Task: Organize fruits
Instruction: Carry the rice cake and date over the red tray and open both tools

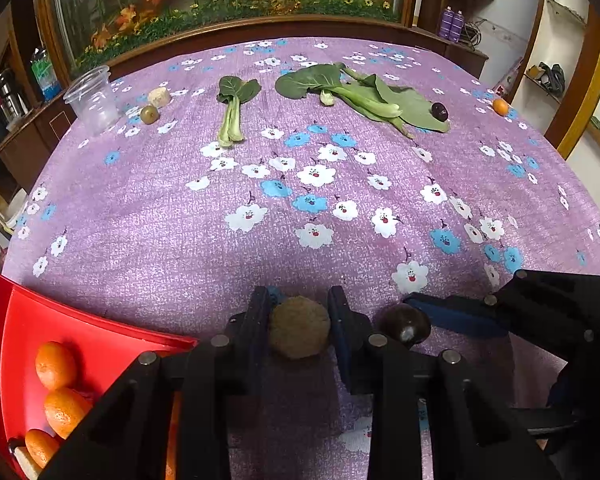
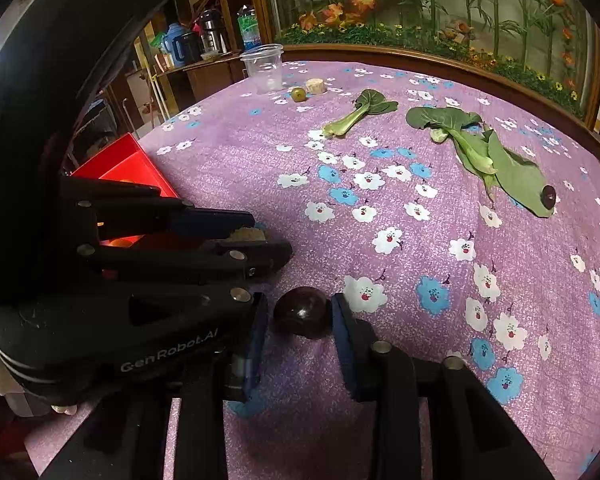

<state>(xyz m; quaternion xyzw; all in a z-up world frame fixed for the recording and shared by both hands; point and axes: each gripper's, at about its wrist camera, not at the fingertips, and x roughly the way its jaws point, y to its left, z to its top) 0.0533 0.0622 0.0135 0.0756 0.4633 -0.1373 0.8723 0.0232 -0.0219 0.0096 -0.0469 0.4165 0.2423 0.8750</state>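
My left gripper (image 1: 299,322) is shut on a brown rough round fruit (image 1: 299,333), just right of the red bin (image 1: 80,332) that holds several oranges (image 1: 55,365). My right gripper (image 2: 300,316) is shut on a dark purple plum (image 2: 302,312) low over the cloth; the plum also shows in the left wrist view (image 1: 405,325). The left gripper shows in the right wrist view (image 2: 256,236) with the brown fruit (image 2: 247,234) between its fingers. Another dark plum (image 1: 440,111) lies on a leaf, a green fruit (image 1: 149,114) sits near a cup, and an orange (image 1: 500,106) sits far right.
A purple flowered tablecloth (image 1: 300,200) covers the table. Bok choy pieces (image 1: 232,108) (image 1: 364,96) lie at the far side. A clear plastic cup (image 1: 94,98) and a pale chunk (image 1: 159,97) stand far left. A planter with fake flowers (image 1: 220,4) runs behind the table.
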